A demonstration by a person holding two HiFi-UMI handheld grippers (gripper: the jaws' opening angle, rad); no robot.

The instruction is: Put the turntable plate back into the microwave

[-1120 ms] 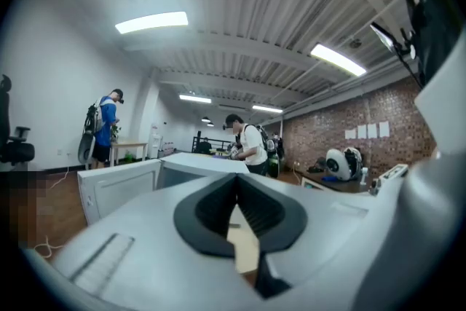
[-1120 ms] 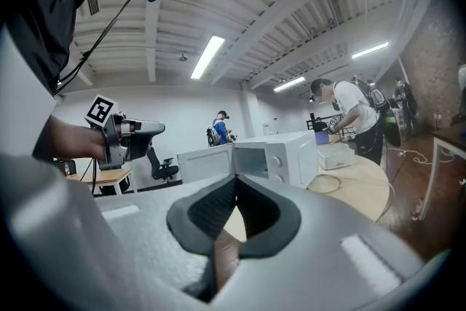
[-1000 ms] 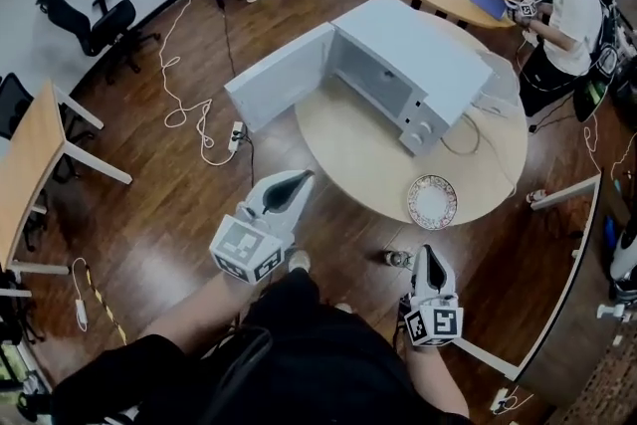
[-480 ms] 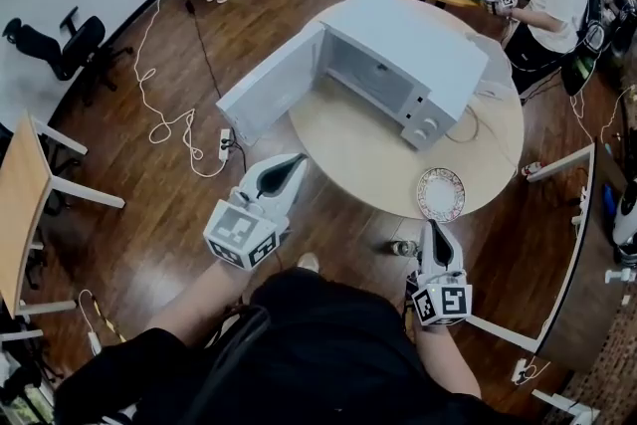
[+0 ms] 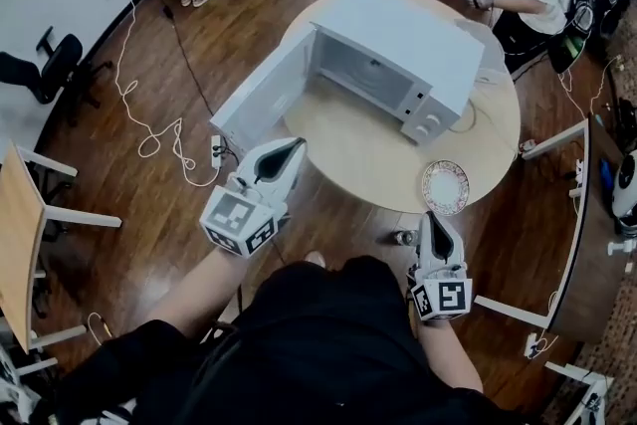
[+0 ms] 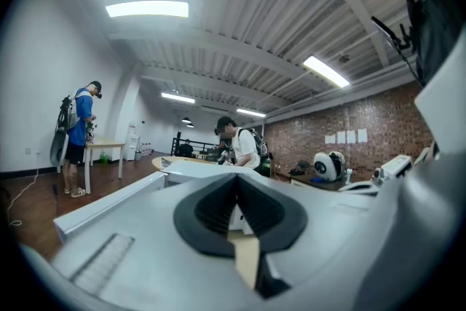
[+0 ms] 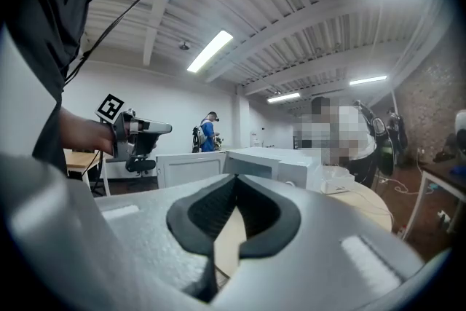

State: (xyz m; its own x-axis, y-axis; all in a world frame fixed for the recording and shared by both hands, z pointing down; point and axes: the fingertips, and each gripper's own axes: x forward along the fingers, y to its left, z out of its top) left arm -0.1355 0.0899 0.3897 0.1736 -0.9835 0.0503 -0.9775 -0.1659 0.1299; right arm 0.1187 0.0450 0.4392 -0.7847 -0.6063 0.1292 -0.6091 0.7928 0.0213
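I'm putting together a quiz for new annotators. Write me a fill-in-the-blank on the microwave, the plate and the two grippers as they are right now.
1. The door of the microwave stands ____.
2. The plate lies on the round ____, not inside the microwave.
3. The left gripper and the right gripper both have their jaws ____, with nothing between them.
Missing words: open; table; shut.

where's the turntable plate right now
In the head view, the turntable plate lies by the round table's near right edge, between the open microwave and the right gripper.
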